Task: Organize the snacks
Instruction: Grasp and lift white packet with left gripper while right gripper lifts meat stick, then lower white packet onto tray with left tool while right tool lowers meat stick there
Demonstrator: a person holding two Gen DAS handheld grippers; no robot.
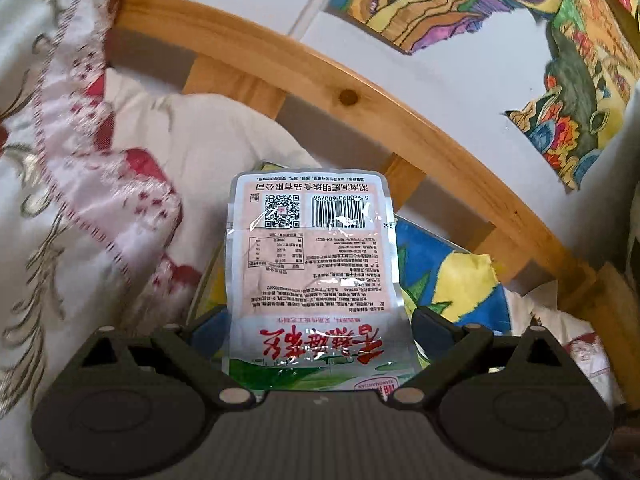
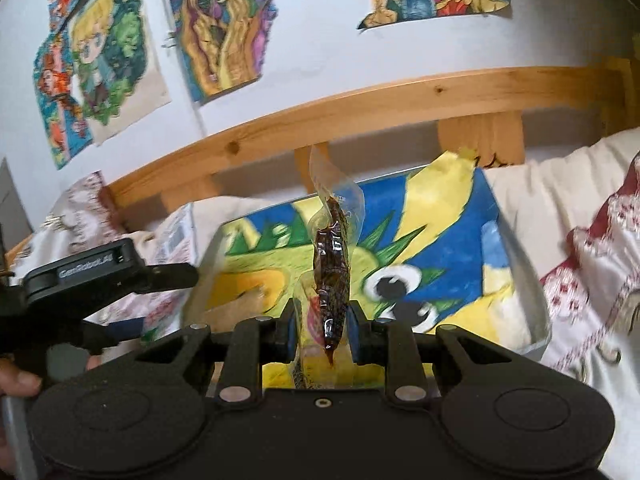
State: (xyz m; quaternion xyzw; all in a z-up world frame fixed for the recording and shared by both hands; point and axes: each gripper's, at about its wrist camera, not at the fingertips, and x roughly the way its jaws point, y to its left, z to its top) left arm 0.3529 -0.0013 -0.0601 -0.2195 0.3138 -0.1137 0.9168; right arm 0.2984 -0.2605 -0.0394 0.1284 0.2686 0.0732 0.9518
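Note:
My left gripper (image 1: 318,322) is shut on a pink and white snack packet (image 1: 312,256), printed side up, with barcode and QR code at its far end. It hangs over the near left part of a box (image 1: 448,276) lined with a blue and yellow drawing. My right gripper (image 2: 322,330) is shut on a clear vacuum packet with a dark brown snack (image 2: 331,276) inside, held edge-on and upright above the same box (image 2: 516,240). The left gripper's body (image 2: 100,272) shows at the left of the right wrist view.
The box lies on a bed with a white, red-patterned quilt (image 1: 100,184) around it. A wooden bed rail (image 1: 360,108) runs behind it, and coloured drawings (image 2: 100,60) hang on the white wall. A hand (image 2: 16,384) shows at the lower left.

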